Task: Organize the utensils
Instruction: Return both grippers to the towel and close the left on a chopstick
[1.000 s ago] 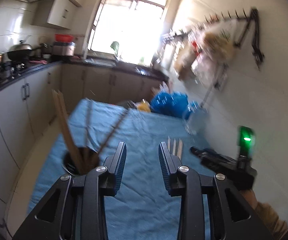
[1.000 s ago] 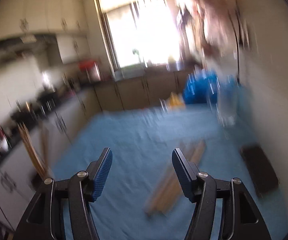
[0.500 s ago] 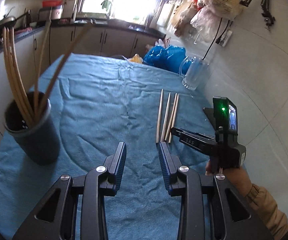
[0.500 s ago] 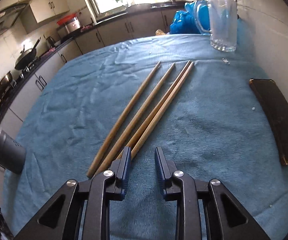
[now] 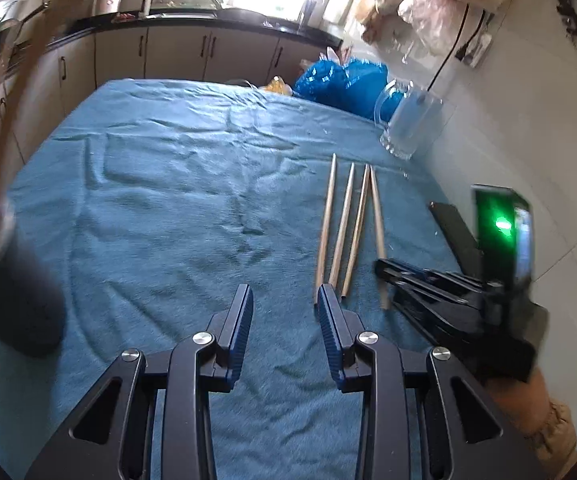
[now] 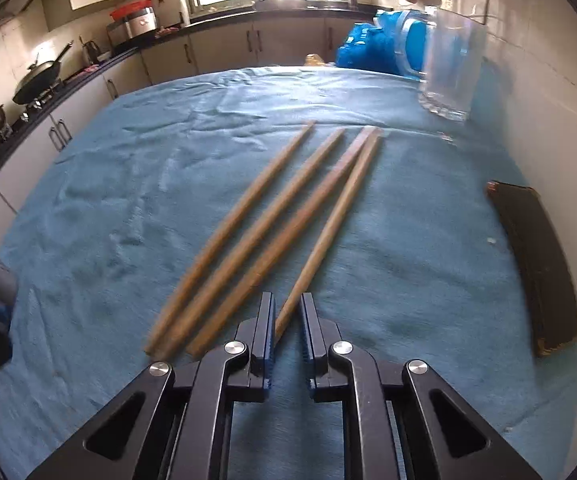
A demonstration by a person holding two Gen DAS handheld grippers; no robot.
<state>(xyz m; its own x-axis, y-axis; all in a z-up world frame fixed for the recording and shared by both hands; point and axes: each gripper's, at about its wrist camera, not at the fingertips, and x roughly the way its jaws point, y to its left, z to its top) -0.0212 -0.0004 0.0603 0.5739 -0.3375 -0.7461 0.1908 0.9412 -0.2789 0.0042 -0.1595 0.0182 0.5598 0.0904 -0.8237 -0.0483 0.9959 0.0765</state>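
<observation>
While four wooden chopsticks (image 6: 272, 216) lay side by side on the blue-clothed desk (image 6: 108, 208), the right hand-held gripper (image 6: 288, 320) had nearly closed on the rightmost chopstick (image 6: 328, 232) (near end between its jaws); the left hand-held gripper (image 5: 284, 312) hung part-open, empty, beside the dark utensil holder (image 5: 16, 304).

Four chopsticks (image 6: 272, 224) lie side by side on the tabletop (image 6: 128, 200), running from lower centre toward upper right in the right wrist view. The glass mug (image 6: 450, 68) stands beyond them at upper right. A flat pad (image 6: 536, 264) lies at right. The utensil holder (image 5: 12, 284) stands at the left edge of the left wrist view, with more sticks in it.
</observation>
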